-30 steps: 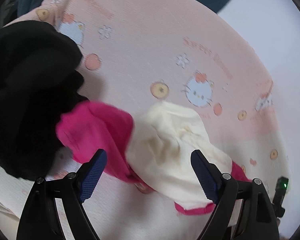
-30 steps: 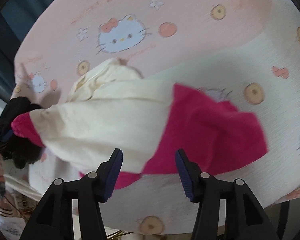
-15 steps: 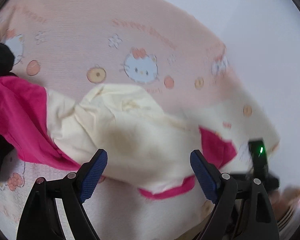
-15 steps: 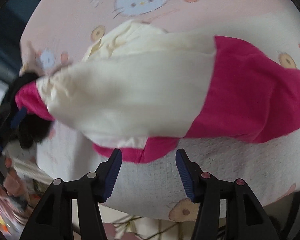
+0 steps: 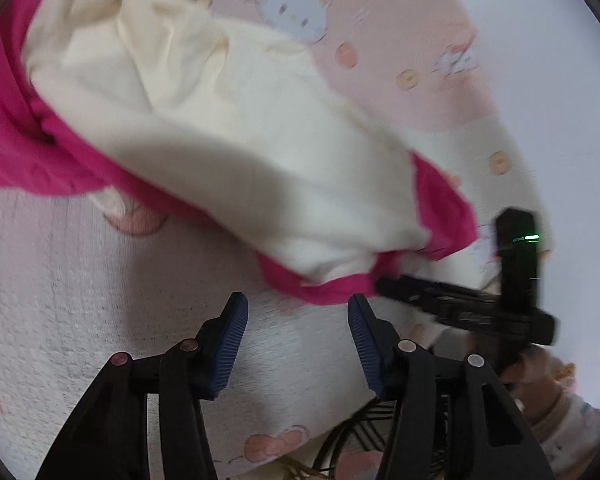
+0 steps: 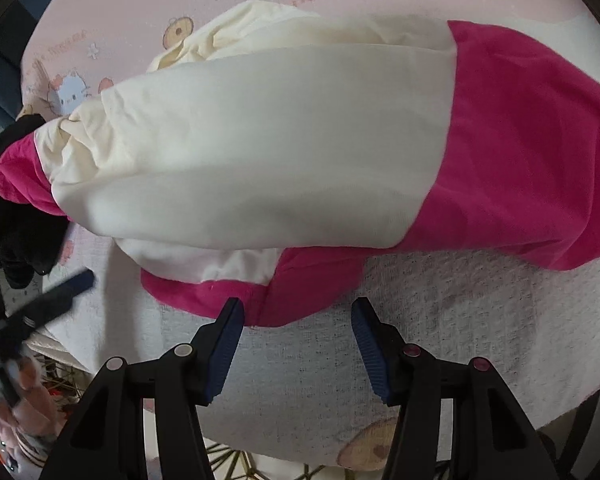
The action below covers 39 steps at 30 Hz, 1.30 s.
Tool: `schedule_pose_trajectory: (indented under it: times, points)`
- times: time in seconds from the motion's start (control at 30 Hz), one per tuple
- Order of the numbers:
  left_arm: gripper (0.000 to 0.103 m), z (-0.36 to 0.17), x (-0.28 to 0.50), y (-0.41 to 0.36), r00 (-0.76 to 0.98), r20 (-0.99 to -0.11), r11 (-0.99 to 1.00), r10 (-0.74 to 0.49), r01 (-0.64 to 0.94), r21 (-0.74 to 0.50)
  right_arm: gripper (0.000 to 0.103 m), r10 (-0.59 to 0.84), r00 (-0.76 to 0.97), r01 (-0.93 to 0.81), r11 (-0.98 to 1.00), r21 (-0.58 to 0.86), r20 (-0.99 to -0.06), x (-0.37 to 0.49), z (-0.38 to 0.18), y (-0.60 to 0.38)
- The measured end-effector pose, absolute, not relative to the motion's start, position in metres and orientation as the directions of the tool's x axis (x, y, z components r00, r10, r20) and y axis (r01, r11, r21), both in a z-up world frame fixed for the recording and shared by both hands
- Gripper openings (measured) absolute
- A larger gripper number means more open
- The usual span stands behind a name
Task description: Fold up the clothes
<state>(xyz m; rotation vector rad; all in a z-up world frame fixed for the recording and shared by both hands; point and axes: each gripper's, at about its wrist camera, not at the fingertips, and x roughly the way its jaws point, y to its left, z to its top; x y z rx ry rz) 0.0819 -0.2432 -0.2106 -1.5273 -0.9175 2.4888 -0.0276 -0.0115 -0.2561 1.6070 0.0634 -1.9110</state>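
Because the garment (image 6: 284,152) lies rumpled across the blanket (image 6: 460,320), both grippers point at its near pink hem: left gripper (image 5: 296,308) just narrowed, right gripper (image 6: 298,312) parted, neither grasping cloth.

The cream and magenta fabric garment (image 6: 284,152) lies across the bed with a pink cartoon-print cover (image 6: 440,320), close to its near edge. A black crumpled cloth (image 6: 16,232) lies at the garment's left end, touching it, near the left edge of the bed.
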Motion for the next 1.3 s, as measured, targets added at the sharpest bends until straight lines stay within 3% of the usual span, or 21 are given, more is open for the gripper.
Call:
schedule_pose_trajectory:
  times: [0.07,0.2,0.47,0.5,0.53,0.57,1.0,1.07,1.3]
  points:
    - [0.049,-0.224,0.075,-0.241,-0.473,-0.800,-0.800,0.369,0.276,-0.533,0.055,-0.447,-0.066,0.491,-0.793,0.361,-0.892,-0.028,-0.257,-0.010]
    - [0.049,-0.240,0.070,-0.242,-0.511,-0.747,-0.708,0.426,0.326,-0.627,0.055,-0.465,-0.088,0.481,-0.794,0.372,-0.881,-0.032,-0.259,-0.010]
    - [0.049,-0.246,0.058,-0.248,-0.546,-0.725,-0.656,0.419,0.369,-0.658,0.055,-0.412,-0.159,0.545,-0.794,0.268,-0.897,-0.033,-0.260,-0.027]
    - [0.049,-0.246,0.057,-0.248,-0.546,-0.726,-0.653,0.418,0.375,-0.658,0.044,-0.407,-0.165,0.541,-0.799,0.263,-0.899,-0.033,-0.259,-0.028]
    - [0.049,-0.246,0.057,-0.248,-0.545,-0.728,-0.650,0.417,0.381,-0.658,0.016,-0.403,-0.166,0.536,-0.803,0.260,-0.900,-0.033,-0.259,-0.028]
    - [0.050,-0.246,0.056,-0.247,-0.541,-0.730,-0.654,0.417,0.379,-0.654,0.009,-0.410,-0.160,0.525,-0.805,0.275,-0.898,-0.034,-0.258,-0.027]
    - [0.050,-0.238,0.053,-0.239,-0.602,-0.679,-0.609,0.421,0.367,-0.703,0.008,-0.644,-0.149,0.495,-0.706,0.507,-0.751,-0.039,-0.187,-0.021]
    - [0.021,-0.236,0.056,-0.242,-0.632,-0.659,-0.587,0.408,0.371,-0.720,0.008,-0.658,-0.139,0.492,-0.695,0.525,-0.740,-0.038,-0.185,-0.023]
    - [0.012,-0.216,0.063,-0.244,-0.675,-0.636,-0.592,0.373,0.354,-0.723,0.008,-0.686,-0.122,0.484,-0.672,0.561,-0.717,-0.036,-0.178,-0.022]
